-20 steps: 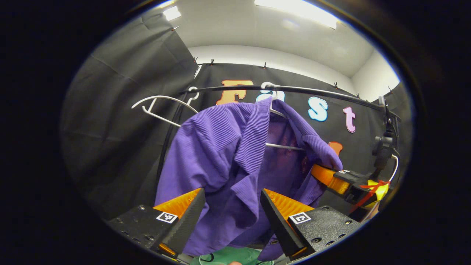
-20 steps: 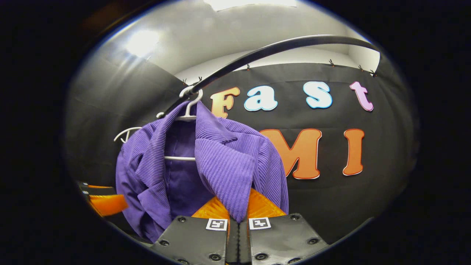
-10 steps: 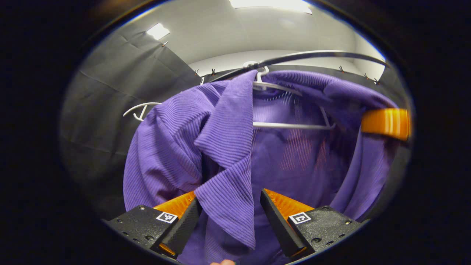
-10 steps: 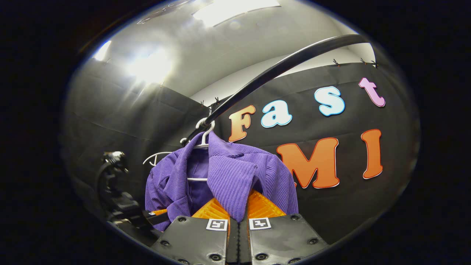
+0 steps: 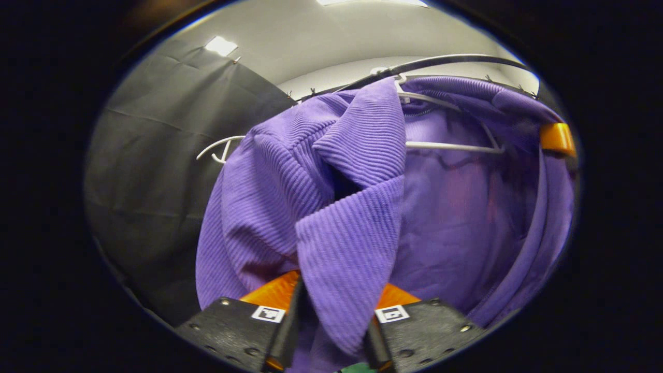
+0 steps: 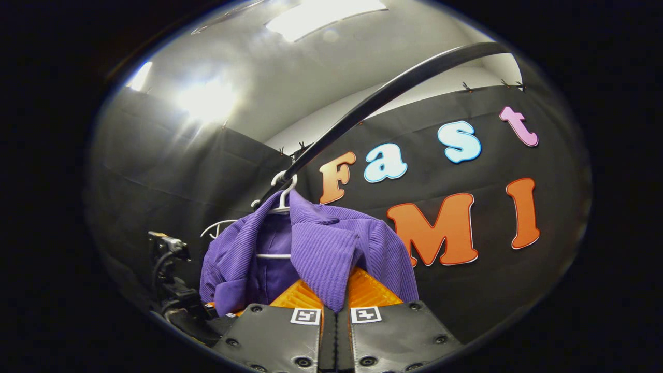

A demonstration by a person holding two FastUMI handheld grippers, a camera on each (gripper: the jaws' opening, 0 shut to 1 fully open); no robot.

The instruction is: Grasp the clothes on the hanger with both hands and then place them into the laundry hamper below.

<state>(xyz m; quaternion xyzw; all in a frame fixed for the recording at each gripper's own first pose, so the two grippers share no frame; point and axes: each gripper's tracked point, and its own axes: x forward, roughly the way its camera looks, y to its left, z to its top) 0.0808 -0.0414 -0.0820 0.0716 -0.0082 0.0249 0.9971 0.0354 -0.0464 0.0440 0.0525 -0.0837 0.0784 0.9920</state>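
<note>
A purple ribbed jacket (image 5: 342, 171) hangs on a white hanger (image 5: 450, 146) from a black rail (image 5: 456, 59). In the left gripper view, my left gripper (image 5: 336, 305) is shut on the jacket's near lapel, which drapes down between its fingers. The right gripper's finger (image 5: 557, 139) shows at the jacket's far front edge. In the right gripper view, the jacket (image 6: 331, 243) hangs by the hanger hook (image 6: 282, 189) under the rail (image 6: 393, 90). My right gripper (image 6: 335, 290) is shut on the other lapel. The left gripper (image 6: 178, 303) is at the lower left, beside the jacket.
A second, empty white hanger (image 5: 220, 149) hangs on the rail behind the jacket; it also peeks out as a white hanger (image 6: 215, 228) in the right gripper view. Black cloth walls close the booth all round. A sliver of something green (image 5: 357, 369) shows below the jacket.
My left gripper has moved in onto the near lapel and its fingers have shut on it. The right gripper kept its hold and tilted slightly.
</note>
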